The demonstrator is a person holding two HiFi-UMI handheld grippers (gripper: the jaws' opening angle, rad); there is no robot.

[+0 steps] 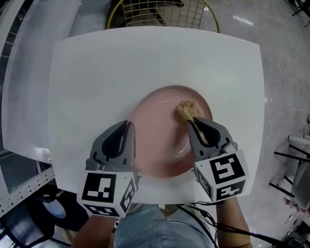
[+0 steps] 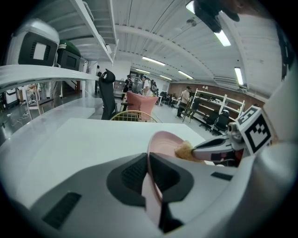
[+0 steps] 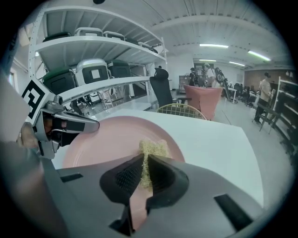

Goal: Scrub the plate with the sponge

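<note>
A pink plate (image 1: pixel 154 131) lies on the white table (image 1: pixel 94 79), in the middle of the frame. The left hand-held gripper (image 1: pixel 126 125) comes in from the lower left, its jaws closed on the plate's left rim (in its own view the rim runs edge-on between the two pads (image 2: pixel 130 174)). The right hand-held gripper (image 1: pixel 193 121) comes in from the lower right. It is clamped on a tan sponge (image 1: pixel 185 111), which rests on the upper right part of the plate, inside the rim. At the top of the frame, beyond the table's far edge, stands a yellow wire chair (image 1: pixel 163 7).
</note>
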